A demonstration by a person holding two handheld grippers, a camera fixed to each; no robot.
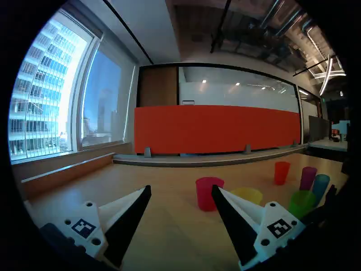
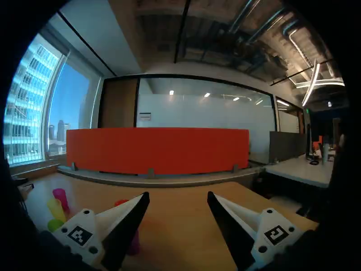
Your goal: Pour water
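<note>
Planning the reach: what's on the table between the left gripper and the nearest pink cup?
Nothing; the left gripper view shows bare wooden table from the open left gripper to the pink cup.

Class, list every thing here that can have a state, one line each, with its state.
left gripper: open, empty
right gripper: open, empty
pink cup: upright
orange cup: upright
purple cup: upright
blue cup: upright
green cup: upright
yellow cup: upright, partly hidden

Smooth, faintly glossy wood table (image 1: 176, 230), translucent coloured plastic cups (image 1: 209, 193), matt orange divider panel (image 1: 216, 128)
</note>
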